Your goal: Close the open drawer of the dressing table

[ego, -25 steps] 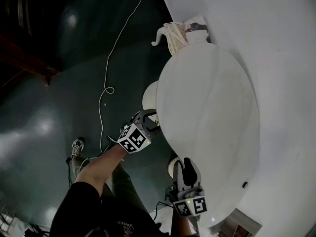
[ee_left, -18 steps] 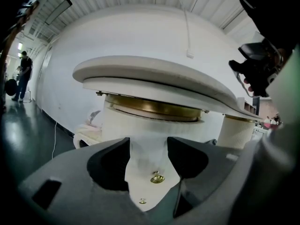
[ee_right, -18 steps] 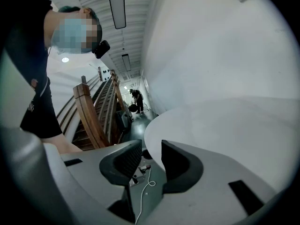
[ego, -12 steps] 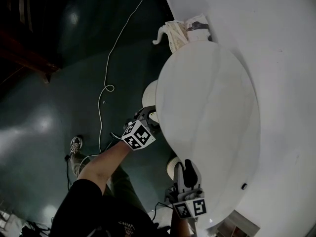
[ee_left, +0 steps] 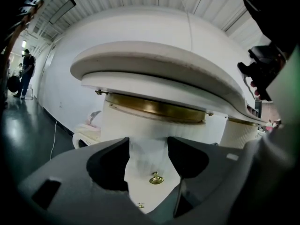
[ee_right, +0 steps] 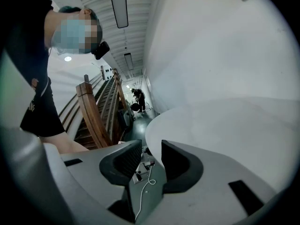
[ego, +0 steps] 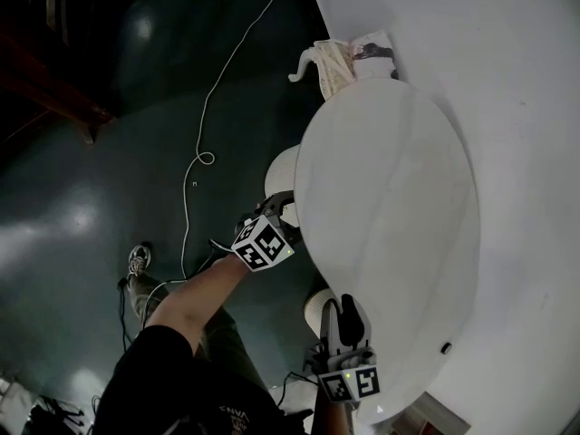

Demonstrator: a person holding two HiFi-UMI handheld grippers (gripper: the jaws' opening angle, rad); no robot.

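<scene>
Left gripper (ee_left: 148,144), fingers apart, frames a round brass knob (ee_left: 156,178) on the ribbed white drawer (ee_left: 143,165) under the smooth oval bench (ego: 390,198), perhaps touching it. Right gripper (ee_right: 151,154) slightly open, empty.

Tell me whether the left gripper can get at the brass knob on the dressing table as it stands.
Probably yes. The left gripper has its jaws open, and the brass knob on the white drawer front lies straight ahead in the gap between them, with nothing in between.
</scene>
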